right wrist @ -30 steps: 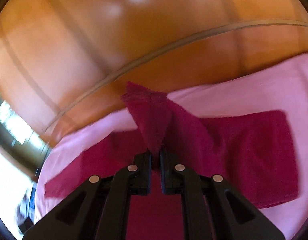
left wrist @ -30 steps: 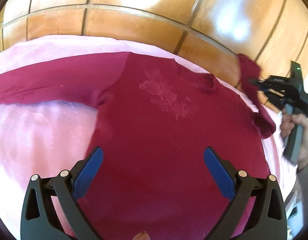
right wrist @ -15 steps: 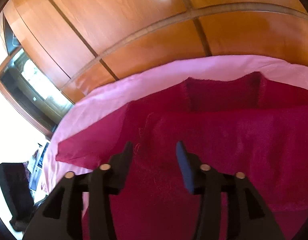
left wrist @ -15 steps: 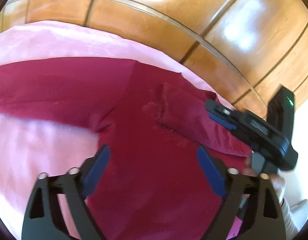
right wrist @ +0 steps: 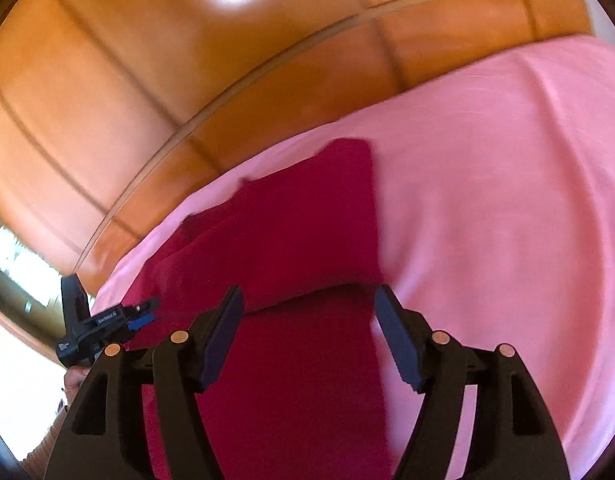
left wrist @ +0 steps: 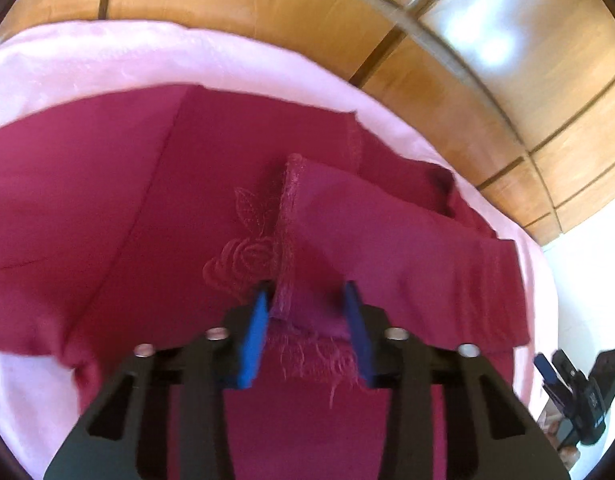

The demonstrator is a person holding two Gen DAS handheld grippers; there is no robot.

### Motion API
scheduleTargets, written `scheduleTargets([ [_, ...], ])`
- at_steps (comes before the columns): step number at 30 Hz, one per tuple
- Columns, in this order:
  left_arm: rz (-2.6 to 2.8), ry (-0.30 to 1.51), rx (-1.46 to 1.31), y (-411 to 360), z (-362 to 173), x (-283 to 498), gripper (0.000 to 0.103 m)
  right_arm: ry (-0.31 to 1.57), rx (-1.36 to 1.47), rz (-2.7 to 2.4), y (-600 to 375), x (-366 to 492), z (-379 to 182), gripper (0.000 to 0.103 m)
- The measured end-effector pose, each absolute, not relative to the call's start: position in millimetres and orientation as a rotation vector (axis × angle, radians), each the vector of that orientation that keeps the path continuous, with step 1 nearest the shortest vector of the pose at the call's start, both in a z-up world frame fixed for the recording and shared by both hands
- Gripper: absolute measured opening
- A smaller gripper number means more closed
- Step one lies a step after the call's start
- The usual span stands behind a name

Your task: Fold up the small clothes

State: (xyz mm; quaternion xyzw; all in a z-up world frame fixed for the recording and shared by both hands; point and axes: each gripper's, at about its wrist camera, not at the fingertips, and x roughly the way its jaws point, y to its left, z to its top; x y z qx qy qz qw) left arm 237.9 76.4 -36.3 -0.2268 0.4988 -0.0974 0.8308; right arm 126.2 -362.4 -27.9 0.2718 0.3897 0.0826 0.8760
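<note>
Your left gripper (left wrist: 307,322) has just been closing, and its blue ribbed pads (left wrist: 253,340) now stand close together with the frayed cuff end (left wrist: 307,336) of the folded sleeve between them. The cloth bunches there and loose threads hang from the raw hem, so the pads look clamped on that cuff, though motion blur softens the contact.

The task's thing, a dark crimson long-sleeved top of soft woven fabric (left wrist: 127,220), lies spread flat on the pale pink bedspread (left wrist: 87,60), which has a faint sheen and shallow creases. One sleeve (left wrist: 407,240) lies folded inward across the chest as a broad flat band, its edge crossing a tone-on-tone embroidered rose with a leaf (left wrist: 247,248). The other sleeve stretches out flat toward the left of the left wrist view. Behind the bed stands glossy, orange-brown wooden panelling (left wrist: 267,8) divided by dark grooves.

Your right gripper (right wrist: 309,334) has just been opening; its dark flat pads (right wrist: 399,340) stand well apart with nothing between them, hovering above the garment's smooth lower body. From that side the crimson cloth shows as a rectangular folded slab (right wrist: 307,220) with a straight right edge against the pink cover. The right gripper also shows at the lower right of the left wrist view, off the bed's edge.
</note>
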Motion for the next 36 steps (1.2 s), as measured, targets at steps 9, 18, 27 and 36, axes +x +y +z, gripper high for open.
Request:
scheduleTargets([
  [9, -0.133, 0.952, -0.432, 92.4, -15.7, 222.2, 0.012, 0.808, 0.522, 0.196, -347.1, 164.4, -32.6, 0.060],
  [18, -0.095, 0.978, -0.316, 84.6, -40.0, 218.8, 0.015, 0.852, 0.262, 0.078, -306.0, 184.4, -76.5, 0.072],
  [27, -0.072, 0.944, -0.449, 113.1, -23.0, 169.9, 0.053, 0.871, 0.089, 0.046, -279.1, 185.5, -83.2, 0.093],
  [36, 0.155, 0.819, -0.676, 236.4, -14.7, 60.0, 0.071, 0.857, 0.062, 0.041, -274.1, 175.0, -64.8, 0.101],
])
